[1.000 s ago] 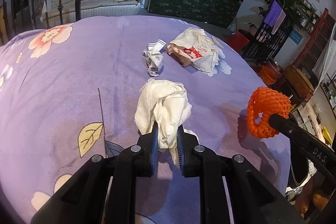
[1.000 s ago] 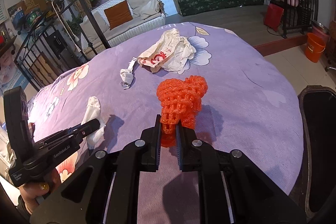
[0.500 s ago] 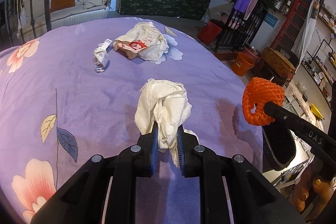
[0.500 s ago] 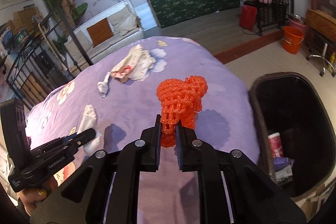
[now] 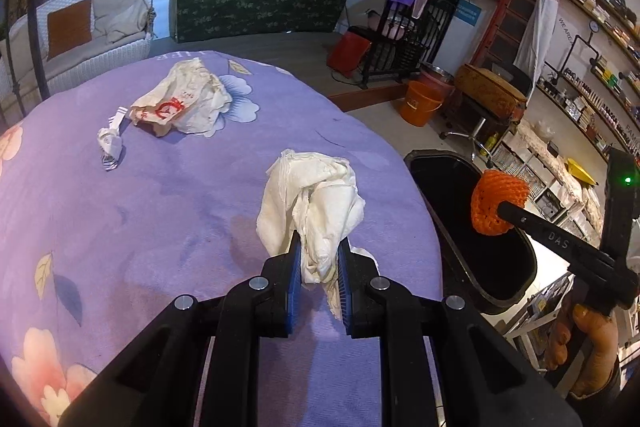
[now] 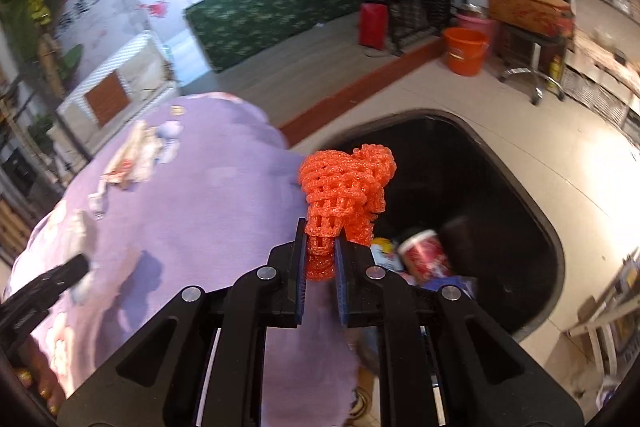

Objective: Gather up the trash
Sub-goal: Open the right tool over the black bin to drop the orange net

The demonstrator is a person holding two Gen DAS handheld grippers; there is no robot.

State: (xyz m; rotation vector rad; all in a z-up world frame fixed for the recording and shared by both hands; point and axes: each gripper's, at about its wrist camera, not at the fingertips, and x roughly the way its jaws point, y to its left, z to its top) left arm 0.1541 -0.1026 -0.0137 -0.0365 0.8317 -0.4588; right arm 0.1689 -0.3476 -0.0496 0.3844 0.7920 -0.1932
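I am swinging my right gripper (image 6: 320,263), fingers clamping the orange foam net (image 6: 346,195), over the black bin (image 6: 556,227) now; my left gripper (image 5: 318,267) is pinching the tissue wad (image 5: 310,199).

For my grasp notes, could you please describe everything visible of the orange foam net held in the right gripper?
The orange foam mesh net is a soft open-lattice sleeve, crumpled into a lumpy bunch. The right gripper pinches its lower end between blue pads, so it stands upright. It hangs past the purple tablecloth's edge, over the black trash bin, touching nothing else.
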